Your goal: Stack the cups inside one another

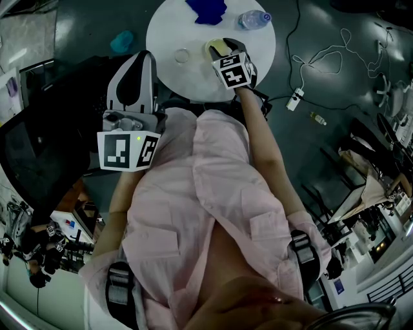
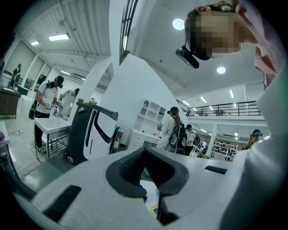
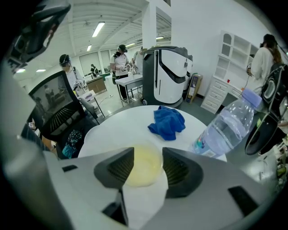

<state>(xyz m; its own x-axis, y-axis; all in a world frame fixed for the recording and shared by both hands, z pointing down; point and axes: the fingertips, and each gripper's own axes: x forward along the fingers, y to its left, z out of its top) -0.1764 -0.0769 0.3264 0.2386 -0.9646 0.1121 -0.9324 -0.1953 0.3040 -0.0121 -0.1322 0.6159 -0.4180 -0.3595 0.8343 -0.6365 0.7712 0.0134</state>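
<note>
A pale yellow cup [image 1: 216, 46] stands on the round white table [image 1: 193, 80], with a clear cup [image 1: 182, 56] apart from it to its left. My right gripper [image 1: 227, 46] reaches down over the yellow cup. In the right gripper view the yellow cup [image 3: 141, 166] sits between the spread pads of the right gripper [image 3: 147, 167], which is open. My left gripper [image 1: 145, 57] hangs off the table's near left edge, roughly level and away from both cups. In the left gripper view the left gripper [image 2: 145, 150] shows its pads meeting at the tips, with nothing between them.
A blue cloth [image 1: 206, 9] and a lying water bottle [image 1: 253, 19] lie at the table's far side; the right gripper view shows the cloth [image 3: 167, 122] and bottle [image 3: 227, 128] beyond the cup. A black chair [image 1: 39, 135] stands left. A power strip [image 1: 295, 98] and cables lie on the floor right.
</note>
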